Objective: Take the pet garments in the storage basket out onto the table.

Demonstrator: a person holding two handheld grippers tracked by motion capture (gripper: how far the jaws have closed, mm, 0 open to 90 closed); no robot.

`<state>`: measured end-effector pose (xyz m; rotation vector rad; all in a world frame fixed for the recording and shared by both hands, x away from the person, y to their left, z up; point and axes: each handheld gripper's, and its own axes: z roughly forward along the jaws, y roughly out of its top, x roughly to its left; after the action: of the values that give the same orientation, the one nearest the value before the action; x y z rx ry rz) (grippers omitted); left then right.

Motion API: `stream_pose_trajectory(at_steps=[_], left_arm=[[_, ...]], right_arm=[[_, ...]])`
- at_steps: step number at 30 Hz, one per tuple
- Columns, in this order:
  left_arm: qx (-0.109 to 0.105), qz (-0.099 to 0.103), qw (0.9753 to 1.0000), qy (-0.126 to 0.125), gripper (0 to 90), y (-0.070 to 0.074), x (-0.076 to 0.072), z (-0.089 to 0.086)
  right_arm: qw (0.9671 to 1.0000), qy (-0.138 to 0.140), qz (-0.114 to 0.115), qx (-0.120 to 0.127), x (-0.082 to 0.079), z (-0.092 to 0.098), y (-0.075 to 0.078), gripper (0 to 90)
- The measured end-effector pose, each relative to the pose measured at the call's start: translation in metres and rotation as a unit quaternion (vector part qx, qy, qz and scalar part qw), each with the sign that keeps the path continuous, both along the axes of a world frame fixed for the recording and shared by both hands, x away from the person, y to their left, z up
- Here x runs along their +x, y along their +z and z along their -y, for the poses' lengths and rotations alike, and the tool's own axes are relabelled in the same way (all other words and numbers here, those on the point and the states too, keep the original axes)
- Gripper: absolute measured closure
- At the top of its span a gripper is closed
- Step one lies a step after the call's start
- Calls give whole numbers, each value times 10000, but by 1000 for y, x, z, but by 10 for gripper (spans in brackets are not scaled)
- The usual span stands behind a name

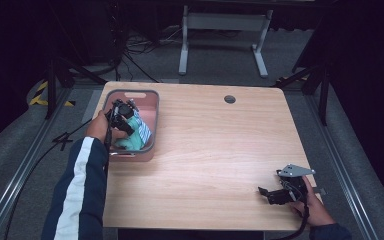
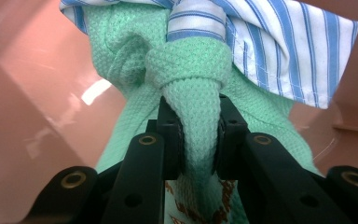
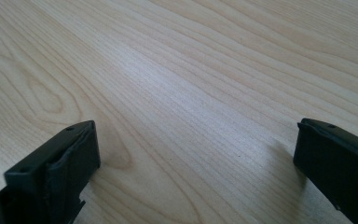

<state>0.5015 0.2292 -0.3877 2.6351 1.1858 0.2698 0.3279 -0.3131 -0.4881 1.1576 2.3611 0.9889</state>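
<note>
A pink bin with a grey rim stands at the table's far left. Inside it lie a mint green knitted cloth and a blue-and-white striped cloth, seen small in the high view as the green cloth and the striped cloth. My left gripper reaches into the bin and is shut on a bunched fold of the green cloth, its pads pressing both sides. My right gripper rests low over the table's near right, jaws wide open over bare wood.
The wooden table has a round cable hole near its far edge. The bin's pink inner walls close in around the left gripper. Beyond the table stand a white frame leg and floor cables.
</note>
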Motion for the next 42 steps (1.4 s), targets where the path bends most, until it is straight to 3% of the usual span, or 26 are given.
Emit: stream_pose_trajectory(at_steps=[7, 13, 19, 23, 29, 35, 37, 42], left_arm=[[-251, 441, 9987, 70, 769, 15, -9, -9], [-516, 899, 9946, 54, 772, 30, -21, -14], [-674, 1170, 9908, -3, 773, 40, -31, -16], [-795, 1392, 9870, -53, 773, 47, -38, -17], [-978, 1612, 9820, -73, 773, 60, -48, -16], [-1124, 1814, 9767, -243, 773, 72, -57, -11], [-1112, 1832, 9764, -271, 774, 74, -58, -10], [-1241, 1925, 9723, -470, 773, 82, -65, -2]], right_arm=[[10000, 0, -1, 0, 0, 0, 0, 5], [10000, -1, -2, 0, 0, 0, 0, 5], [10000, -1, -2, 0, 0, 0, 0, 5], [10000, -1, -1, 1, 0, 0, 0, 5], [10000, 0, -1, 0, 0, 0, 0, 5], [10000, 0, -1, 0, 0, 0, 0, 5], [10000, -1, -2, 1, 0, 0, 0, 5], [10000, 0, 0, -1, 0, 0, 0, 5]])
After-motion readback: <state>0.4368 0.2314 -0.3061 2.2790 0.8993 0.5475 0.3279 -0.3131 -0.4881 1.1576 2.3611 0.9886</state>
